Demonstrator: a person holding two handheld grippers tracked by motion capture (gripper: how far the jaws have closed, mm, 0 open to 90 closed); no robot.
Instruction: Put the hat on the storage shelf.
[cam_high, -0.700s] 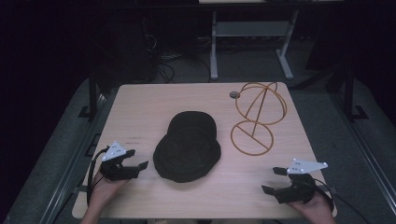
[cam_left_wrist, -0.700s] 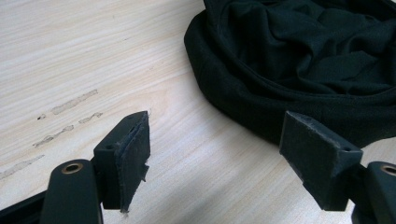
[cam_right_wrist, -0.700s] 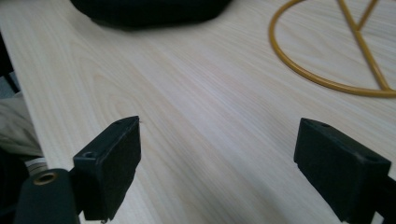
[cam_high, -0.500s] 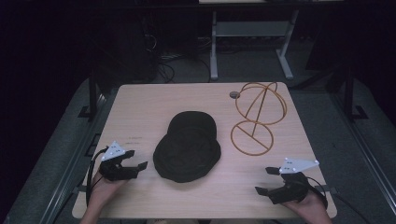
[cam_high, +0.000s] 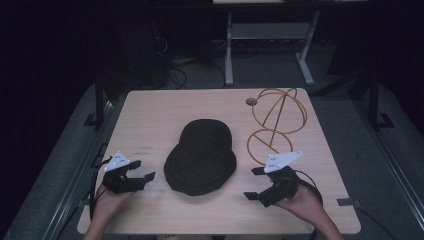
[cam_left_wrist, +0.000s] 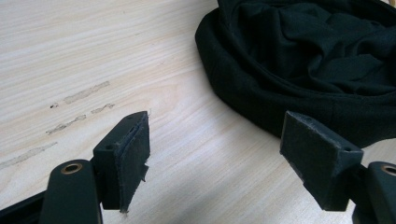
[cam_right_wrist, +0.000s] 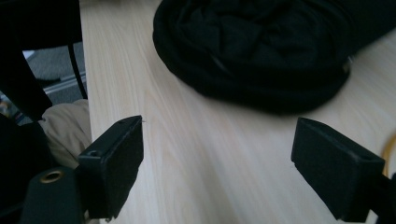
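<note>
Basically, the black cap (cam_high: 201, 157) lay mid-table, crown crumpled: soft, light, floppy, so the thick rolled rim (cam_left_wrist: 261, 100) looked the best bite. Left gripper (cam_high: 139, 172) and right gripper (cam_high: 256, 183) flanked it, jaws spread wide, holding nothing; orange wire stand (cam_high: 278, 119) sat just right.

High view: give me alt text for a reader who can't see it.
A black hat lies mid-table between two open hand-held grippers, left gripper and right gripper, neither touching it. An orange wire hat stand sits on the wooden table at far right.

Black two-jaw grippers (cam_high: 137, 176) with grey three-cornered plates, trailing black cables.
</note>
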